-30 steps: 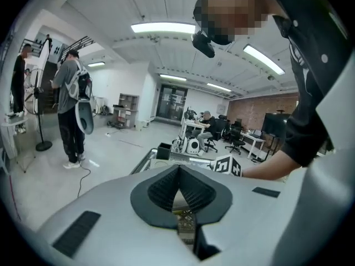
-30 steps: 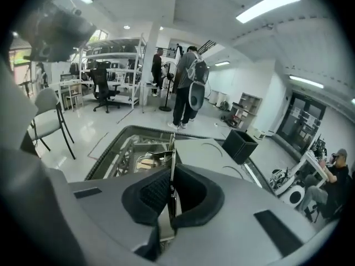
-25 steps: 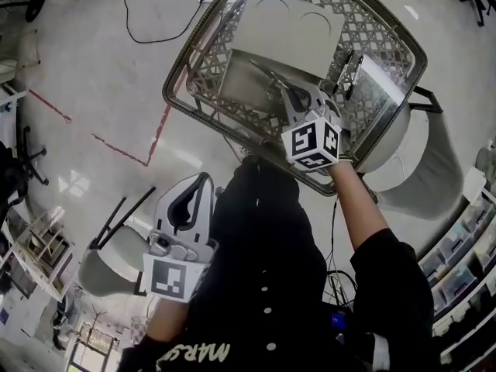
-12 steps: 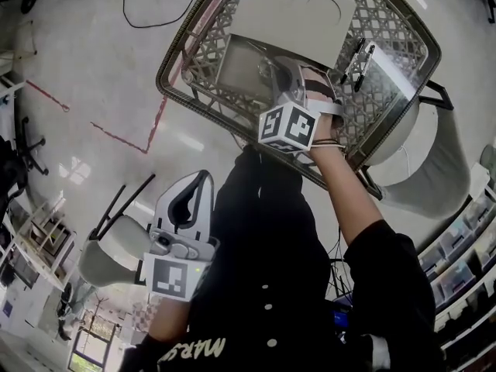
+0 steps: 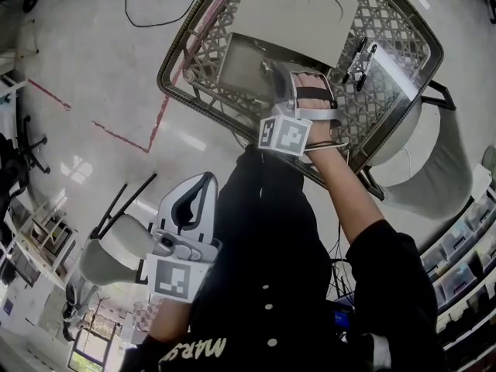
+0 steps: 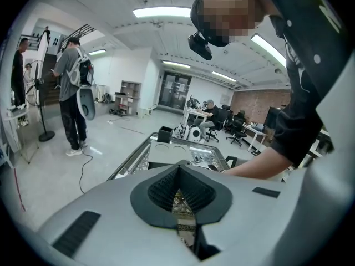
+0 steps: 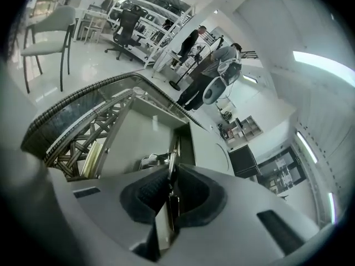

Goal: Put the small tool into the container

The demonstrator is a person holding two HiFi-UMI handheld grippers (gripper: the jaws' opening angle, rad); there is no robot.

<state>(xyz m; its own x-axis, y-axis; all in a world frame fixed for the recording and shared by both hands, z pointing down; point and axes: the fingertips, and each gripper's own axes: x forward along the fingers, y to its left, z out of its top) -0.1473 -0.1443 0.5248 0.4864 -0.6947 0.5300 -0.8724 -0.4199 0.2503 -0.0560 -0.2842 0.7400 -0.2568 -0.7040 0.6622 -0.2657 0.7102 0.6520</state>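
I have the right gripper [image 5: 284,82] reached down into the basket [image 5: 194,74], with its jaws pressed tight on the tool [image 7: 171,160]. The tool is a thin metal piece sticking out ahead of the pads. It sits over the grey container [image 7: 136,137] inside the basket [image 7: 83,131], and I can't tell if its tip touches the container floor. In the head view the tool [image 5: 269,69] shows at the container [image 5: 239,59] edge, just below the white lid [image 5: 298,15]. The left gripper [image 5: 188,201] hangs low by my body, well apart from the basket. Its jaws [image 6: 178,192] are together with nothing between them.
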